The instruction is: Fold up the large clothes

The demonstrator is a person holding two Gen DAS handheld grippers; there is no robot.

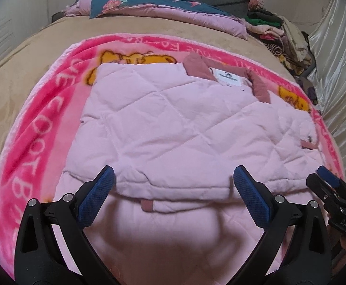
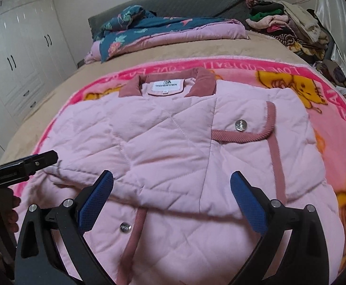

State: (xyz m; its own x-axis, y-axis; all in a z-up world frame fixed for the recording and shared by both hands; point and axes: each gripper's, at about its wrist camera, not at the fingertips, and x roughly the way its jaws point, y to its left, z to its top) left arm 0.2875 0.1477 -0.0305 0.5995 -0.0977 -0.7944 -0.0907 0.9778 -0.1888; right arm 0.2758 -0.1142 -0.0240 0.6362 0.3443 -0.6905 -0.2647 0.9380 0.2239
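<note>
A pale pink quilted jacket [image 1: 173, 128] [image 2: 173, 142] with a dusty-rose collar [image 2: 203, 80] and trim lies flat on a bright pink cartoon blanket [image 1: 42, 123] [image 2: 334, 128]. Its sides are folded in over the body, and a flap with a metal snap [image 2: 241, 125] shows on the right. My left gripper [image 1: 173, 178] hovers open over the jacket's lower hem, nothing between its blue pads. My right gripper [image 2: 171, 180] also stands open above the lower part of the jacket. Each gripper appears at the edge of the other's view.
The blanket covers a tan bedspread [image 1: 11, 76]. At the head of the bed lie a teal floral quilt [image 2: 149, 30] and a grey headboard cushion [image 2: 184, 2]. A pile of mixed clothes [image 2: 291, 28] sits at the far right. White wardrobes [image 2: 18, 47] stand on the left.
</note>
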